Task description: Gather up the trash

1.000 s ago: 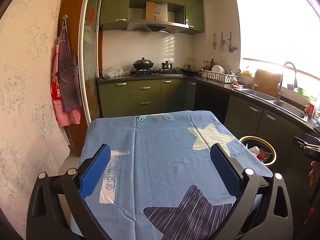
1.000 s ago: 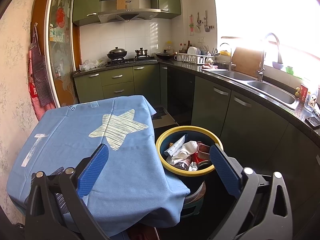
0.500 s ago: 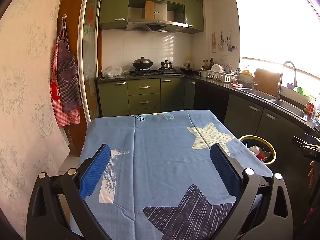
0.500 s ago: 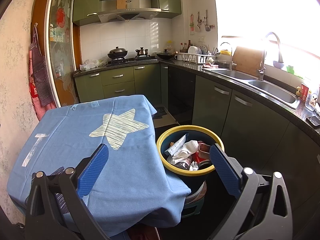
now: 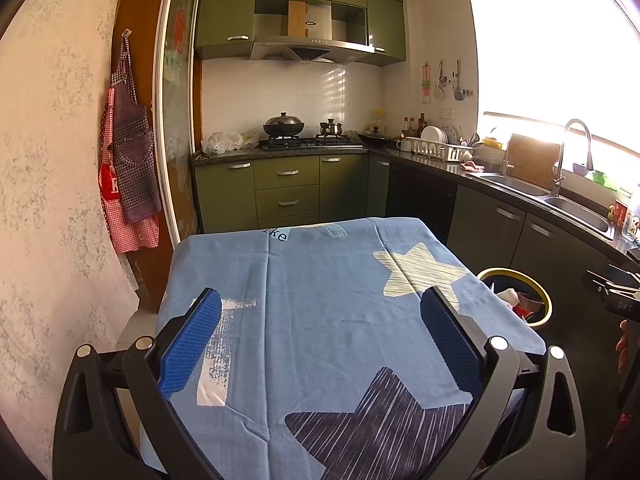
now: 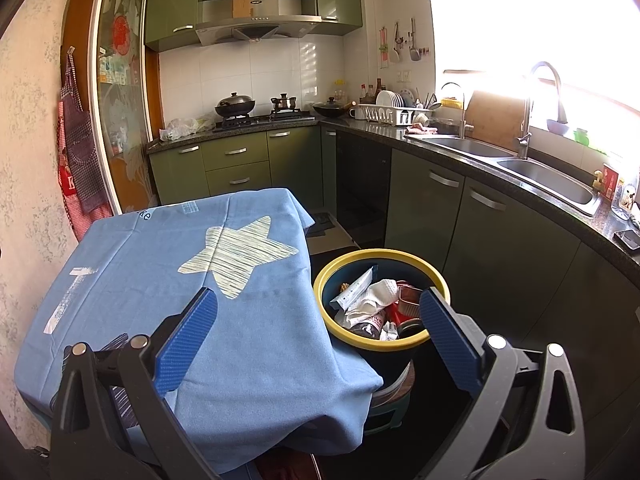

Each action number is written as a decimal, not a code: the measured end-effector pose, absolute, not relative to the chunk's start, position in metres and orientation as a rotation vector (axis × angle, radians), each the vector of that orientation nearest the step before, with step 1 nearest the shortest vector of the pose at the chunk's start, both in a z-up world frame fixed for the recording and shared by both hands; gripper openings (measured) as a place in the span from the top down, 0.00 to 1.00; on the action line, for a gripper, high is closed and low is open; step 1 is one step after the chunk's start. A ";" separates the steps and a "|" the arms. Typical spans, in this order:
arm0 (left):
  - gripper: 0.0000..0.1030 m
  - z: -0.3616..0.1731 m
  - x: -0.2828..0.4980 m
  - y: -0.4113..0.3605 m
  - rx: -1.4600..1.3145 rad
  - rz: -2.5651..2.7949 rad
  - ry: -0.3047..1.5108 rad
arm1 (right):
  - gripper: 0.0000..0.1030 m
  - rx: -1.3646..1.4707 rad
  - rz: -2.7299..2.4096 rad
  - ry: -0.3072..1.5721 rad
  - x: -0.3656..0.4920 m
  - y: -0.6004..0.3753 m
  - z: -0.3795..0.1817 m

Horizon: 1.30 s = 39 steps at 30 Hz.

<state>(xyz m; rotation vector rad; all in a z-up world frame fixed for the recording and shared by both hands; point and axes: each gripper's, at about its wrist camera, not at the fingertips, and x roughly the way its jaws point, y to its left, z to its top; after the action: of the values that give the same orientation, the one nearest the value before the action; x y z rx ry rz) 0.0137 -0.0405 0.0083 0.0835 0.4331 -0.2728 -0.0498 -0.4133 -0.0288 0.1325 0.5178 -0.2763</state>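
Note:
A dark blue bin with a yellow rim [image 6: 424, 264] stands on the floor right of the table, holding white wrappers [image 6: 372, 298], red packaging and other trash. The same bin [image 5: 544, 300] shows at the right in the left wrist view. A table under a blue cloth with star prints [image 5: 320, 300] carries no loose items in view. My left gripper [image 5: 320, 328] hovers open above the cloth, nothing between its blue pads. My right gripper [image 6: 318, 326] is open too, spanning the table's right edge and the bin, and holds nothing.
Green cabinets and a dark counter [image 6: 480, 160] with a double sink [image 6: 540, 172] run along the right. A stove with pots [image 5: 304, 136] is at the back. Aprons [image 5: 128, 152] hang on the left wall. A hand [image 5: 624, 344] and the other gripper's body sit at the right edge.

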 end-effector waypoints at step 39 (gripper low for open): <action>0.05 0.008 0.019 -0.039 0.090 -0.286 0.447 | 0.06 0.137 -0.272 0.524 -0.046 -0.409 -0.032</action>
<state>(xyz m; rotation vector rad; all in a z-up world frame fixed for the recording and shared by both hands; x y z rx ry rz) 0.0189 -0.0389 0.0081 0.0899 0.4469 -0.2856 -0.0464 -0.4091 -0.0323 0.1374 0.5238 -0.2722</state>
